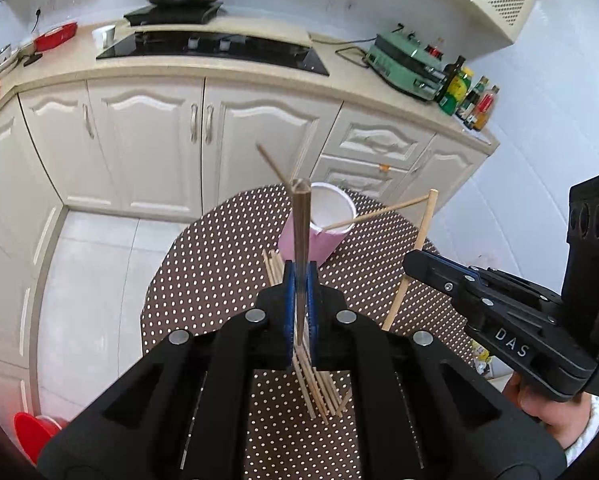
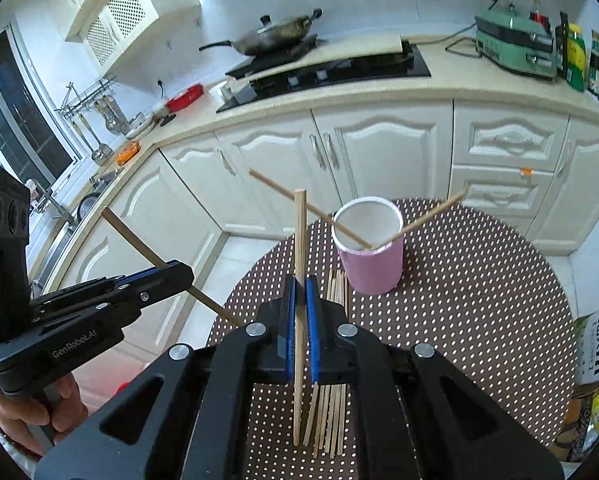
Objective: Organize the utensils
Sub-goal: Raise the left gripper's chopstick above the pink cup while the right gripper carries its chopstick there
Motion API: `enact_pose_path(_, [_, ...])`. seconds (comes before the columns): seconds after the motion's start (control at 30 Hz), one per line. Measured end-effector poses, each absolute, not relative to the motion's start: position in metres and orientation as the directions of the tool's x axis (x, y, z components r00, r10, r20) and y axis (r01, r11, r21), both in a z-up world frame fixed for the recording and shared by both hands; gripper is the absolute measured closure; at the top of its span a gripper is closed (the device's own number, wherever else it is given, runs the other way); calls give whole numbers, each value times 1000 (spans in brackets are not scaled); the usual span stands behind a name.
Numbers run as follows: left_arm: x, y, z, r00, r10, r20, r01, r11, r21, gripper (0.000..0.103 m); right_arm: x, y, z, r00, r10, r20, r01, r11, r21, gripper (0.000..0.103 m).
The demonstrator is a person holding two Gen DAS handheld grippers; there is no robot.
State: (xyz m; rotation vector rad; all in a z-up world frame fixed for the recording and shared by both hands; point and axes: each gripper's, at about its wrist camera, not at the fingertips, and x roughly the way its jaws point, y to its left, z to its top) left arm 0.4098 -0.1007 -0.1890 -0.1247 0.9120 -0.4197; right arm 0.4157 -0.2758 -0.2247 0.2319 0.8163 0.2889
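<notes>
Each gripper is holding one chopstick, a thin, light, stiff wooden rod that is likely slipping or pivoting easily if pinched near an end, so a hold around mid-length looks safest. The right gripper (image 2: pixel 300 320) is clamping its chopstick (image 2: pixel 299 240) between the blue pads, jaws nearly closed on it, the stick standing upright and running past the jaws both above and below. The left gripper (image 1: pixel 300 304) is doing the same with its chopstick (image 1: pixel 301 232), which is pointing forward from the jaws toward the cup (image 1: pixel 323 232). Just ahead of both jaws, the pink cup is standing on the dotted table (image 2: pixel 479 300) with two sticks (image 2: pixel 419 220) already leaning in it. Beneath the jaws, a loose pile (image 2: pixel 331 412) of chopsticks is lying flat, waiting.
</notes>
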Motion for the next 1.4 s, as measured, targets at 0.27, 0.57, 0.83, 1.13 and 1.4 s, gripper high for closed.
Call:
enact_pose_path(0.27, [418, -106, -158, 586, -432, -686, 325, 900, -289, 98, 433, -287, -196, 736, 305, -604, -166, 947, 275, 99])
enact_pose_path(0.57, [443, -114, -126, 641, -463, -613, 327, 887, -327, 98, 471, -299, -174, 830, 246, -500, -147, 962, 231, 99])
enact_pose_path(0.83, [473, -127, -129, 668, -437, -603, 294, 899, -325, 98, 509, -304, -178, 859, 229, -457, -147, 967, 209, 99])
enact_pose_path(1.13, [494, -146, -153, 643, -401, -652, 278, 916, -290, 98, 520, -312, -190, 866, 227, -445, -148, 968, 204, 99])
enact_pose_path(1.4, [499, -150, -173, 600, -392, -698, 264, 920, -290, 97, 526, -313, -203, 844, 240, -479, -158, 966, 205, 99])
